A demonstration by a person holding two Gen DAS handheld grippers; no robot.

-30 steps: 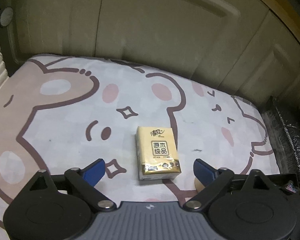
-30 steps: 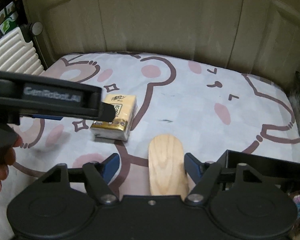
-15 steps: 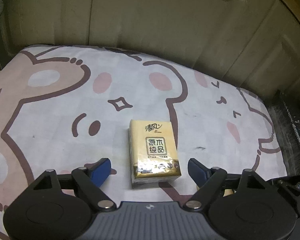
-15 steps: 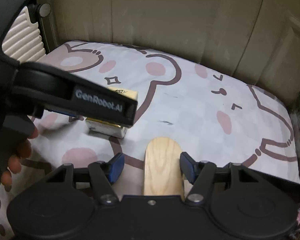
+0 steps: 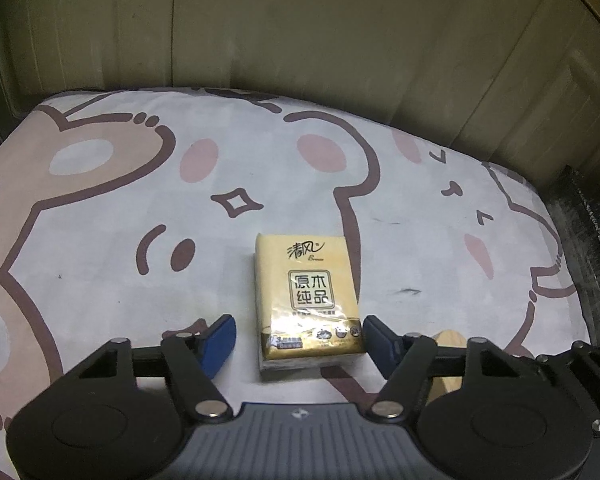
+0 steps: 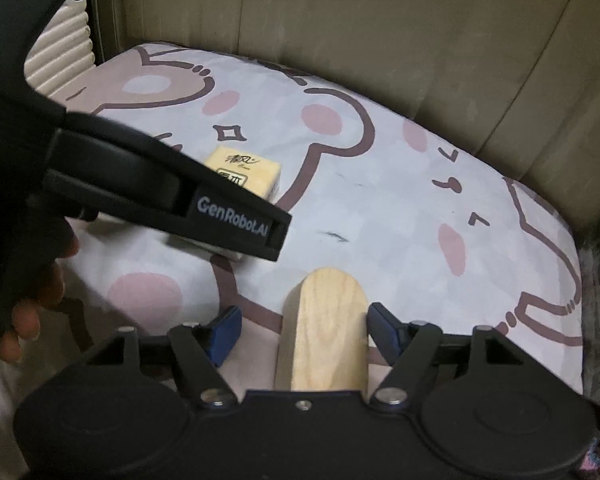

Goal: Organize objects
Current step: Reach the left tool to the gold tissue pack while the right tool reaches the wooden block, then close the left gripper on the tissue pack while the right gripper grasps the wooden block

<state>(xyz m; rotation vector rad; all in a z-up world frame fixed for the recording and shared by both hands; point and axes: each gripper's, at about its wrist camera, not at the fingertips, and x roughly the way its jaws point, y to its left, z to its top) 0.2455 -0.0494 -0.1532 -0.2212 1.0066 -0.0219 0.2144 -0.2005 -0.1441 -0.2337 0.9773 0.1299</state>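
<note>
A yellow tissue pack (image 5: 306, 304) lies flat on the cartoon-bear cloth (image 5: 100, 240). My left gripper (image 5: 298, 338) straddles its near end, jaws closing. The right pad (image 5: 376, 336) is at the pack's edge and the left pad (image 5: 220, 340) stands clear of it. A rounded wooden block (image 6: 326, 328) lies between the pads of my right gripper (image 6: 303, 334), whose jaws are opening. Its right pad (image 6: 382, 334) is against the wood and its left pad (image 6: 224, 334) is apart. The left tool's black housing (image 6: 160, 188) hides much of the tissue pack (image 6: 244, 166) in the right wrist view.
Beige panelled doors (image 5: 300, 40) close off the back of the cloth. A white ribbed object (image 6: 60, 48) stands at the far left, and a dark textured object (image 5: 584, 232) borders the right edge. A person's hand (image 6: 20, 312) holds the left tool.
The left gripper came down closer to the tissue pack and its jaws narrowed around it. The right wrist view rolled, and the right jaws widened slightly around the wooden block.
</note>
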